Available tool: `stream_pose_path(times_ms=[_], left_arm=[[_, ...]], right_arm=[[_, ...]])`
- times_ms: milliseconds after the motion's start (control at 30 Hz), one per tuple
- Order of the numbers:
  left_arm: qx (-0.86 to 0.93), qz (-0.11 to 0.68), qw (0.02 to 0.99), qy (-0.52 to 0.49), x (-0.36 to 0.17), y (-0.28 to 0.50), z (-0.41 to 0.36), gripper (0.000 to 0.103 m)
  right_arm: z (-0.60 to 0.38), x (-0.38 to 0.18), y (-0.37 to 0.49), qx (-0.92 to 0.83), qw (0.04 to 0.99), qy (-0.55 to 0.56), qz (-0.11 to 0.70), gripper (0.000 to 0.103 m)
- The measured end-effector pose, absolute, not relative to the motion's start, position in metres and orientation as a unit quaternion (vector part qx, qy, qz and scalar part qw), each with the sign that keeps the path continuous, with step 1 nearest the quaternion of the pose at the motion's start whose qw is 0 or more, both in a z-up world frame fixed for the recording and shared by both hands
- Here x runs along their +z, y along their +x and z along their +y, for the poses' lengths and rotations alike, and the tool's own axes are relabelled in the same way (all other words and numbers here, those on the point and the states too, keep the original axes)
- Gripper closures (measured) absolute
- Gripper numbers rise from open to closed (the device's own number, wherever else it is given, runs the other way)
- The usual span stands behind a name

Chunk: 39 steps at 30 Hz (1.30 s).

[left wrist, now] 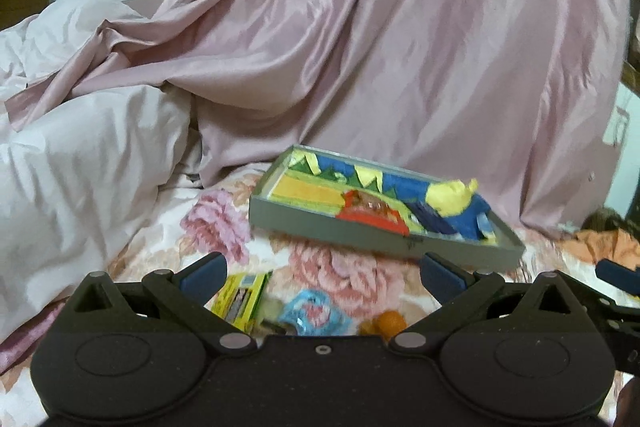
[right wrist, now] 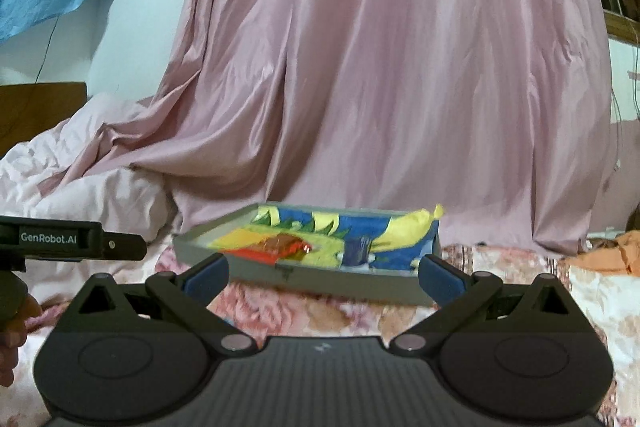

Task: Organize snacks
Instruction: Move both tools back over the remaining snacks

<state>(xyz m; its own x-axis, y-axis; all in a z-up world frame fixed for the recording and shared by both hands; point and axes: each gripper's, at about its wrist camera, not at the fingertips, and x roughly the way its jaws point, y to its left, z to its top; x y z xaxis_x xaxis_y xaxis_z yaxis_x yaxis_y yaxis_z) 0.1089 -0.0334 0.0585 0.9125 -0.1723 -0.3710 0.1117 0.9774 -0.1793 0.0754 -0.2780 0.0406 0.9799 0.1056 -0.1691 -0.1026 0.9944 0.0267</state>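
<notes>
A grey box lid [left wrist: 320,227] with a colourful picture inside lies on the floral bedspread; a red-orange snack packet [left wrist: 372,213] rests in it. My left gripper [left wrist: 322,273] is open and empty, just short of the box. Below it lie a yellow-green packet [left wrist: 240,297], a light blue wrapped snack [left wrist: 306,315] and a small orange snack [left wrist: 390,323]. In the right wrist view the same grey box [right wrist: 320,279] sits straight ahead with the red packet [right wrist: 286,245] inside. My right gripper [right wrist: 322,273] is open, empty, close to the box's front wall.
A pink satin curtain [right wrist: 380,67] hangs behind the box. A rumpled pale quilt [left wrist: 80,147] lies at the left. An orange cloth [right wrist: 616,251] sits at the right. The left gripper's body [right wrist: 72,239] and a hand [right wrist: 16,331] show at the left of the right wrist view.
</notes>
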Motion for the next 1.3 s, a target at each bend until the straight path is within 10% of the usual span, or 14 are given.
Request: stream_pose_path(times_ms=[1300], left_arm=[[-0.245, 0.378, 0.893, 0.018, -0.044, 0.113, -0.036, 0.001]], right_arm=[[-0.275, -0.046, 0.077, 0.031, 0.957, 0.032, 0.287, 0.000]])
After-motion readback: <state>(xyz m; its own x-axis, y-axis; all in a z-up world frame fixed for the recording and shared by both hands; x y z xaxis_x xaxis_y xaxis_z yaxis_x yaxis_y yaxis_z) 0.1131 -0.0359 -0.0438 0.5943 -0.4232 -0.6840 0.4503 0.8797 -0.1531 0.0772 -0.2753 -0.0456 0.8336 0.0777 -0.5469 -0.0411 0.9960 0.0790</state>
